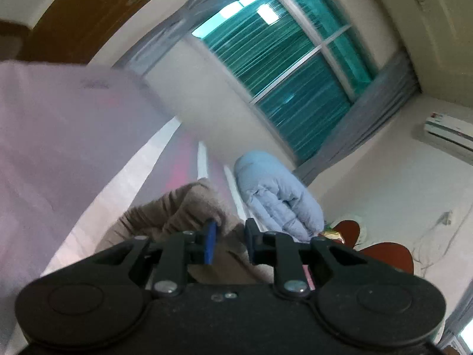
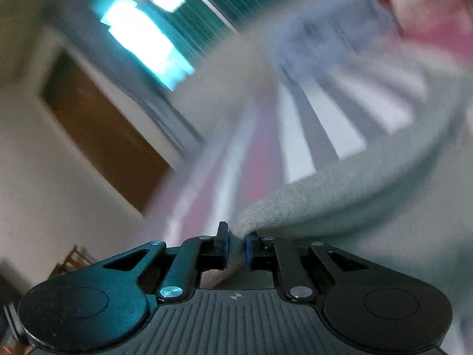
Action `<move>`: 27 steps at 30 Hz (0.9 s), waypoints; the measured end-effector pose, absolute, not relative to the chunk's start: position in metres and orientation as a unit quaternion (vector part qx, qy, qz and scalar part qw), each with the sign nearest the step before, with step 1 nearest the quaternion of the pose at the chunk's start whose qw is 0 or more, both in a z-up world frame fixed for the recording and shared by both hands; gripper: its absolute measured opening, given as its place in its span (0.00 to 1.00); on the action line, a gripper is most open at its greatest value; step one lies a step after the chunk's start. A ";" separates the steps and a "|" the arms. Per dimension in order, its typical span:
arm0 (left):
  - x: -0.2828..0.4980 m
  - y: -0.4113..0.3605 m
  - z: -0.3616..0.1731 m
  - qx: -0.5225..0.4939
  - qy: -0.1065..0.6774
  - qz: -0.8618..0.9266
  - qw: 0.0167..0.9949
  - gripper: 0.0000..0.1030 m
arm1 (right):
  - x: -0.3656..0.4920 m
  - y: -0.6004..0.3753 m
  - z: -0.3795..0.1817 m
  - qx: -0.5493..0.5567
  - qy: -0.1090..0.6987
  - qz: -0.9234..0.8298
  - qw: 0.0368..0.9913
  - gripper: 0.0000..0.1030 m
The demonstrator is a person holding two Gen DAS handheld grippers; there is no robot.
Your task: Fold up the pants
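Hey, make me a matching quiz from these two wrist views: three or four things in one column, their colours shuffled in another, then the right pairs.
Things:
1. knit fabric pants
2. puffy quilted bundle
3. window pane
4. wooden door

Colours:
A. teal
B. brown
C. beige-tan
D. light blue

Pairs: 1-C, 2-D, 3-A, 4-B

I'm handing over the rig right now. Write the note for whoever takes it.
Left claw: closed on brownish pants fabric.
Right claw: closed on a fabric edge, which looks grey-green in this view.
Pants: lifted off the striped bed sheet; a blue duvet lies behind.
Done: both grips taken.
Left: no fold visible yet; lay out, fold, release.
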State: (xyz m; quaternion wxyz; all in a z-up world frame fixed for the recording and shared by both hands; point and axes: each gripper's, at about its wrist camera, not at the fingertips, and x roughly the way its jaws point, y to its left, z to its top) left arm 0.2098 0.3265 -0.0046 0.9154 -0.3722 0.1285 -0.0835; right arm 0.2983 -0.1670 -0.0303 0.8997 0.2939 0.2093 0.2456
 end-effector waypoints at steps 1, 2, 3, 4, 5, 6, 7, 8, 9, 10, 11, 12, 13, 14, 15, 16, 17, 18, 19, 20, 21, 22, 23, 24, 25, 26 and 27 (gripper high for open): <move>0.206 0.326 -0.017 -0.363 0.141 -0.076 0.918 0.11 | 0.283 -0.174 -0.031 0.290 0.178 0.256 0.905 0.10; 0.209 0.327 -0.039 -0.357 0.194 -0.048 0.912 0.10 | 0.271 -0.179 -0.040 0.285 0.169 0.260 0.907 0.10; 0.214 0.329 -0.065 -0.361 0.260 -0.013 0.896 0.03 | 0.264 -0.176 -0.063 0.255 0.186 0.260 0.913 0.10; 0.213 0.329 -0.082 -0.367 0.282 -0.008 0.887 0.04 | 0.269 -0.168 -0.090 0.221 0.258 0.250 0.907 0.10; 0.206 0.329 -0.092 -0.374 0.275 -0.013 0.886 0.04 | 0.276 -0.165 -0.119 0.211 0.335 0.236 0.887 0.10; 0.200 0.329 -0.095 -0.382 0.265 -0.012 0.885 0.04 | 0.269 -0.173 -0.139 0.240 0.343 0.231 0.878 0.10; 0.197 0.328 -0.095 -0.384 0.260 -0.011 0.886 0.04 | 0.262 -0.180 -0.144 0.260 0.327 0.232 0.879 0.10; 0.196 0.326 -0.095 -0.382 0.259 -0.010 0.887 0.04 | 0.257 -0.183 -0.145 0.264 0.324 0.229 0.879 0.10; 0.196 0.324 -0.095 -0.382 0.260 -0.010 0.887 0.04 | 0.253 -0.184 -0.147 0.263 0.324 0.226 0.880 0.10; 0.196 0.323 -0.095 -0.382 0.260 -0.009 0.887 0.04 | 0.250 -0.185 -0.148 0.259 0.326 0.223 0.881 0.10; 0.198 0.323 -0.094 -0.381 0.261 -0.008 0.887 0.04 | 0.249 -0.186 -0.148 0.260 0.328 0.222 0.881 0.10; 0.201 0.325 -0.092 -0.380 0.261 -0.007 0.887 0.04 | 0.246 -0.190 -0.151 0.261 0.332 0.222 0.879 0.10; 0.202 0.325 -0.089 -0.379 0.260 -0.006 0.888 0.04 | 0.243 -0.195 -0.153 0.260 0.334 0.223 0.878 0.10; 0.203 0.327 -0.084 -0.378 0.257 -0.005 0.889 0.04 | 0.243 -0.194 -0.151 0.257 0.336 0.223 0.878 0.10; 0.203 0.330 -0.081 -0.378 0.256 -0.005 0.890 0.04 | 0.238 -0.194 -0.151 0.254 0.338 0.222 0.878 0.10; 0.203 0.332 -0.079 -0.382 0.259 -0.005 0.887 0.04 | 0.232 -0.198 -0.151 0.256 0.337 0.225 0.877 0.10; 0.206 0.334 -0.078 -0.391 0.261 -0.005 0.882 0.04 | 0.232 -0.201 -0.147 0.257 0.335 0.229 0.877 0.10; 0.207 0.334 -0.078 -0.401 0.262 -0.005 0.878 0.08 | 0.233 -0.202 -0.143 0.256 0.333 0.229 0.878 0.10; 0.207 0.334 -0.080 -0.410 0.264 0.000 0.873 0.17 | 0.243 -0.199 -0.138 0.258 0.336 0.227 0.877 0.10; 0.208 0.334 -0.081 -0.415 0.268 0.004 0.869 0.17 | 0.250 -0.186 -0.129 0.261 0.341 0.224 0.875 0.10; 0.208 0.331 -0.082 -0.417 0.268 0.006 0.869 0.17 | 0.253 -0.183 -0.130 0.265 0.344 0.221 0.873 0.10; 0.208 0.329 -0.081 -0.416 0.266 0.008 0.869 0.17 | 0.253 -0.183 -0.131 0.269 0.344 0.220 0.872 0.10; 0.209 0.328 -0.081 -0.417 0.266 0.011 0.869 0.17 | 0.259 -0.180 -0.126 0.271 0.345 0.219 0.871 0.10; 0.211 0.328 -0.081 -0.418 0.264 0.013 0.869 0.17 | 0.260 -0.179 -0.125 0.271 0.346 0.218 0.871 0.10; 0.213 0.328 -0.080 -0.418 0.262 0.016 0.870 0.17 | 0.265 -0.174 -0.121 0.269 0.346 0.218 0.872 0.10; 0.215 0.328 -0.080 -0.418 0.262 0.017 0.869 0.17 | 0.265 -0.175 -0.121 0.268 0.347 0.218 0.872 0.10; 0.218 0.328 -0.080 -0.421 0.264 0.018 0.868 0.17 | 0.266 -0.174 -0.121 0.267 0.348 0.219 0.872 0.10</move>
